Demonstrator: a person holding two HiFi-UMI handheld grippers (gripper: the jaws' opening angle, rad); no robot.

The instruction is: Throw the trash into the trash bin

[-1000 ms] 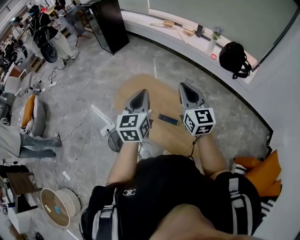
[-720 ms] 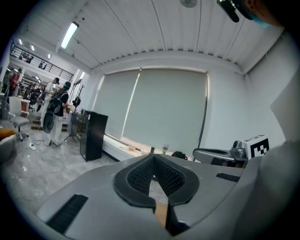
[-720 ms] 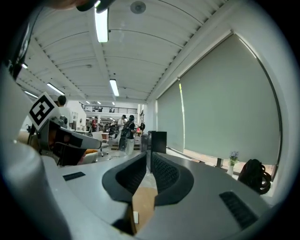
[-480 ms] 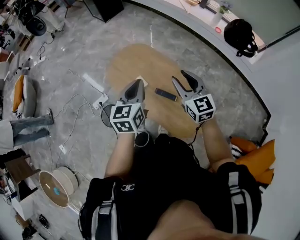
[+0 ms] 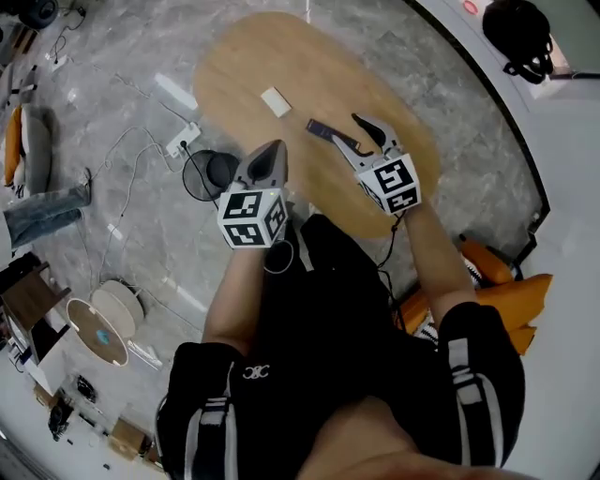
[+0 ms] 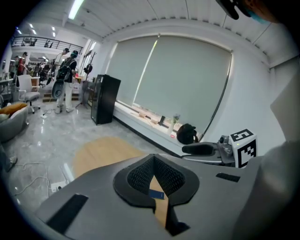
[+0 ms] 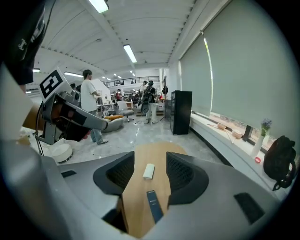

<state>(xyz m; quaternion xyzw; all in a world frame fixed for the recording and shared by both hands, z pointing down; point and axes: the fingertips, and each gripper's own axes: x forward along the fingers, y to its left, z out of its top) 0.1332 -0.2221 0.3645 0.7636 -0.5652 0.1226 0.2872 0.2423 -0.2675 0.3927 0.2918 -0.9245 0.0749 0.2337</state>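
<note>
On the oval wooden table (image 5: 281,56) lie a small white piece of trash (image 5: 275,101) and a flat dark blue item (image 5: 323,131). Both show in the right gripper view as the white piece (image 7: 148,171) and the blue item (image 7: 153,206). A black mesh trash bin (image 5: 208,173) stands on the floor at the table's left edge. My left gripper (image 5: 272,148) hangs shut and empty between bin and table; its own view (image 6: 153,158) shows the tips meeting. My right gripper (image 5: 352,131) hovers near the blue item; its jaws (image 7: 150,159) have just been opening and hold nothing.
A power strip with cables (image 5: 178,141) lies on the floor left of the bin. Further off are a round white object (image 5: 98,323), orange cushions (image 5: 511,300) at the right and a black backpack (image 5: 518,28) on the ledge. People stand beyond a black cabinet (image 7: 180,112).
Both grippers have sunk toward the table and the view has tipped further down. The right gripper's jaws have spread from shut to open. The left stays shut.
</note>
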